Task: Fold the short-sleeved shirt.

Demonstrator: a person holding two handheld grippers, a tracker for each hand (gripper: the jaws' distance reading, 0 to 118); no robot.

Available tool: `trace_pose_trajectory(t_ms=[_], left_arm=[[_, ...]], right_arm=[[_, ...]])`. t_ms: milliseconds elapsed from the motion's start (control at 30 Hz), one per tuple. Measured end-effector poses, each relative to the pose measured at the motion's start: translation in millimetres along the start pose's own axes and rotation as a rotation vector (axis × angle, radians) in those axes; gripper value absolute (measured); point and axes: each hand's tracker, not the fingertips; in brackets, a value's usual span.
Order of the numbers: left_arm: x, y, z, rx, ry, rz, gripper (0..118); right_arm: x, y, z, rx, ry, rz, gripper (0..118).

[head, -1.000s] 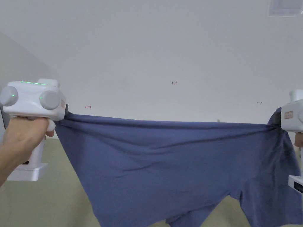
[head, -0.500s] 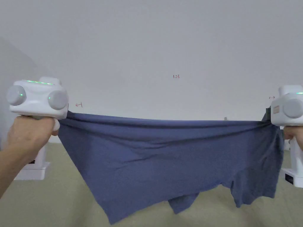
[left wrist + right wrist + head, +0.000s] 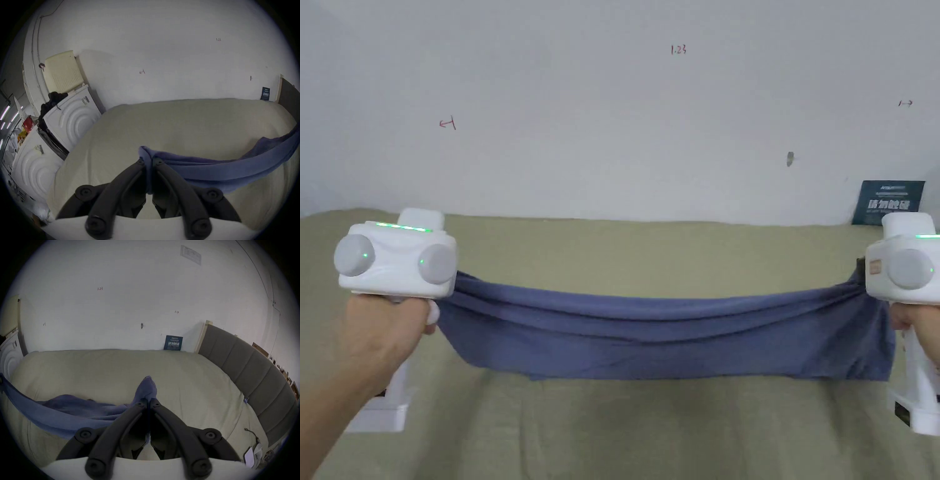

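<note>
Blue soft cotton short-sleeved shirt (image 3: 669, 337) hung stretched across mid-frame, long axis left-right, over the beige bed (image 3: 650, 431); left gripper (image 3: 149, 162) and right gripper (image 3: 148, 400) each clamped one end.

Lower hem of the shirt (image 3: 665, 340) hidden behind its own folds; sleeves indistinguishable.

You're in a bedroom-like room doubling as laundry space: a bed (image 3: 162, 369) with a padded grey headboard (image 3: 253, 369), and 2 white washing machines (image 3: 71, 116) beside a plain wall (image 3: 612, 125).
</note>
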Motion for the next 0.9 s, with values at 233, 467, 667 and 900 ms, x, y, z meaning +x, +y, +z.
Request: trace_pose_trajectory(t_ms=[233,467,667,900], left_arm=[[-19,-39,53,-0.016,-0.046,-0.026,5],[-68,-112,146,-0.033,-0.127,-0.024,5],[-92,-200,221,-0.08,-0.199,-0.032,5],[-108,-291,265,-0.173,-0.279,0.03,5]], right_arm=[[24,-36,63,-0.016,0.034,0.021,2],[70,-112,166,-0.047,0.094,-0.041,2],[107,-191,238,-0.096,0.111,-0.03,2],[128,-284,296,-0.173,0.106,-0.005,2]])
